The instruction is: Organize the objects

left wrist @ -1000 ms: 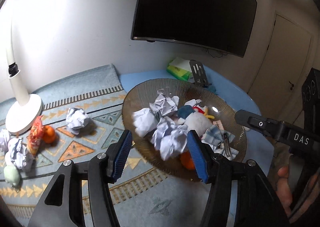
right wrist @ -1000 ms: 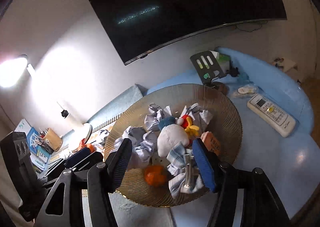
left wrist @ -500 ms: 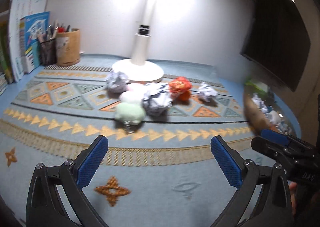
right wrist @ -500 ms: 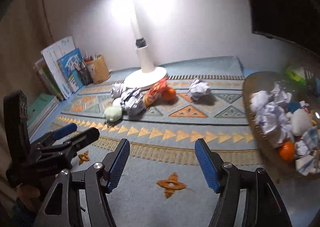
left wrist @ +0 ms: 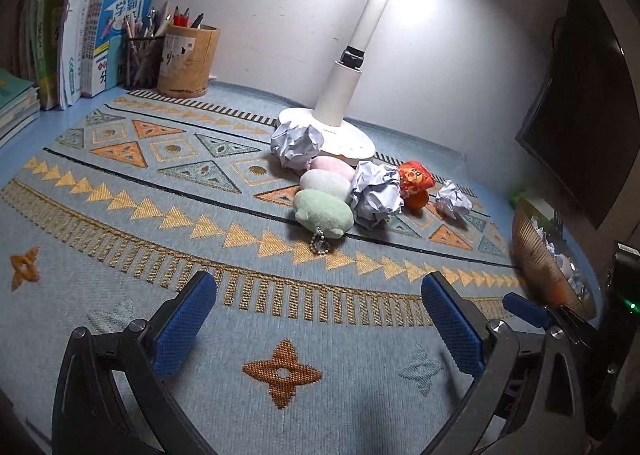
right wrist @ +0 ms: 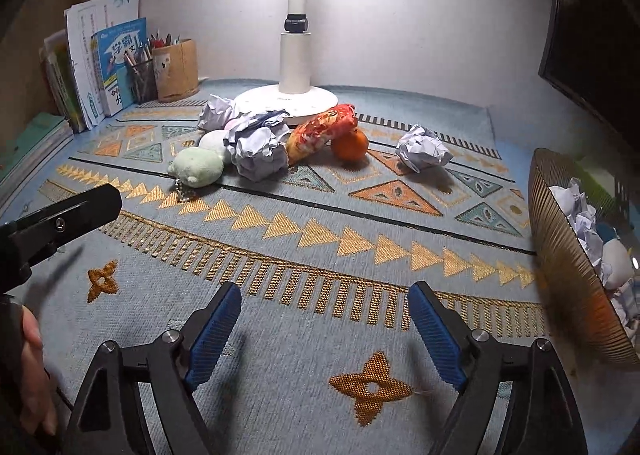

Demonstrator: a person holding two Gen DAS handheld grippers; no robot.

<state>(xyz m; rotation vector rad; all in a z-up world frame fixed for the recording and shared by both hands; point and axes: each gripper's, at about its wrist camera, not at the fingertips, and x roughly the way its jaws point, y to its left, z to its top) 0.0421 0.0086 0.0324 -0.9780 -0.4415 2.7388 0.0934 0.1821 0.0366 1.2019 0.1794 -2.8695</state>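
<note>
A cluster lies on the patterned mat by the lamp base: a green plush (left wrist: pixel 323 211) (right wrist: pixel 197 167), a white plush (left wrist: pixel 325 183), a pink plush (left wrist: pixel 332 165), crumpled paper balls (left wrist: pixel 376 195) (right wrist: pixel 260 147), a red snack packet (right wrist: pixel 322 131) and an orange (right wrist: pixel 350 143). One paper ball (right wrist: pixel 422 153) lies apart to the right. A ribbed brown bowl (right wrist: pixel 568 275) at the right holds paper balls and toys. My left gripper (left wrist: pixel 320 319) is open and empty above the mat. My right gripper (right wrist: pixel 324 329) is open and empty, short of the cluster.
A white lamp (right wrist: pixel 294 55) stands at the back on a round base. A pen holder (left wrist: pixel 188 59) and upright books (left wrist: pixel 108 39) stand at the back left. A dark screen (left wrist: pixel 588 103) hangs on the right wall.
Both grippers swung left, away from the bowl, and now face the cluster by the lamp. Both have stayed open and empty.
</note>
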